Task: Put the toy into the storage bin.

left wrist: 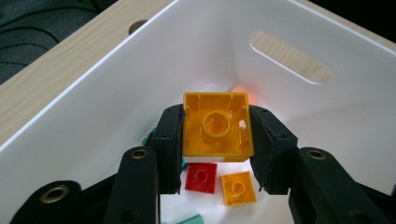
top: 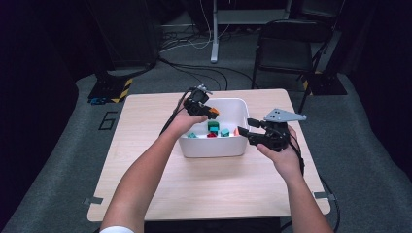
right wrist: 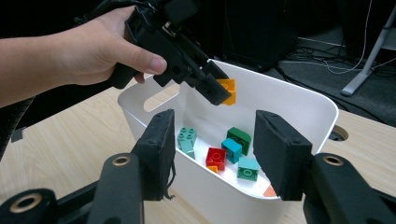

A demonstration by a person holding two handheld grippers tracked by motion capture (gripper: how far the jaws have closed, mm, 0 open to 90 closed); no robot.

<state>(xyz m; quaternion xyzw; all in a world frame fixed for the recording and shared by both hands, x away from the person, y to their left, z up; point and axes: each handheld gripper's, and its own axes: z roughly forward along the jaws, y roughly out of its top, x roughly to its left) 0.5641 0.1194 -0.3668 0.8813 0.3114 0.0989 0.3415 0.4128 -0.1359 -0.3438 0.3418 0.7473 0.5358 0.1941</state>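
The wooden table (top: 145,145) is taking up the middle of the high view, and the white bin (top: 221,143) is sitting just right of its centre, with bare wood all around it. Inside the bin, loose bricks are lying on the floor: a green brick (right wrist: 239,137), a red brick (right wrist: 216,157), teal ones and a small orange brick (left wrist: 238,187).

The left gripper (top: 210,112) is hanging over the bin's upper left part, its jaws clamping an orange brick (left wrist: 218,125) by two opposite sides, hollow underside facing that gripper's camera. In the right gripper view the same brick is hovering above the bin's rim, upper centre of the frame.

The right gripper (top: 245,130) is waiting at the bin's right wall, jaws standing partly apart with nothing between them.

The step looks like dropping the brick into the bin. Doing it well likely means lowering it further below the rim, keeping it away from the walls, then spreading the jaws evenly so it is falling flat onto open floor rather than bouncing off the bricks below. The nearest edge is the bin's left wall; the middle is offering more room.
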